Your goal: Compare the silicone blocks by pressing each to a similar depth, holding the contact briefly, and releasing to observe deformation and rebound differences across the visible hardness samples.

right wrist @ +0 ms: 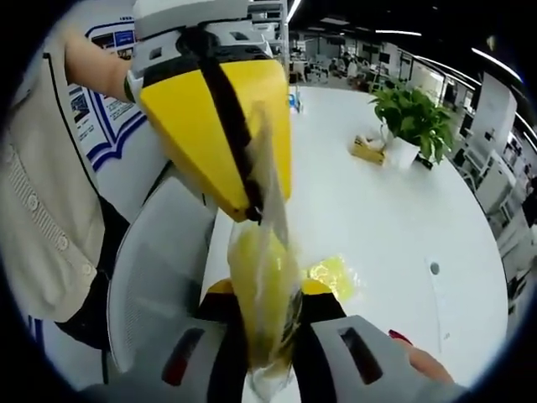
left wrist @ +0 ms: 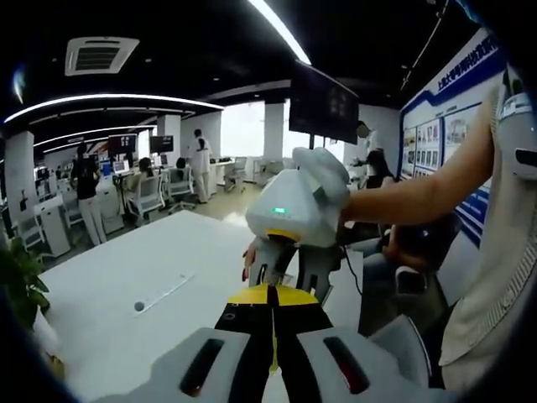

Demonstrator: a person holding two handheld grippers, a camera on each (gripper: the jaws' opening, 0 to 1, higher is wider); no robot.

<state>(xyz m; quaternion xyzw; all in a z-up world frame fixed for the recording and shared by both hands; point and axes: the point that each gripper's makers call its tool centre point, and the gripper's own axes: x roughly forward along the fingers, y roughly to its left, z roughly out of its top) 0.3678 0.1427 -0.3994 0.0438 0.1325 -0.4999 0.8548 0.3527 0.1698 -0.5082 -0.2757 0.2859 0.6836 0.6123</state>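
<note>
Right gripper view: both tongs (right wrist: 270,332) (right wrist: 249,210) pinched on one clear bag of yellow block (right wrist: 262,277) above white table (right wrist: 394,218).

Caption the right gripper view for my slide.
Both grippers pinch a clear plastic bag holding a yellow block above a white table, potted green plant behind.

I am holding my right gripper (right wrist: 267,340) and my left gripper (right wrist: 252,210) one above the other at the edge of the table (right wrist: 394,218), a bagged block (right wrist: 262,294) hanging between them, another bag (right wrist: 334,275) lying just beyond, a potted plant (right wrist: 413,122) standing farther back.
</note>
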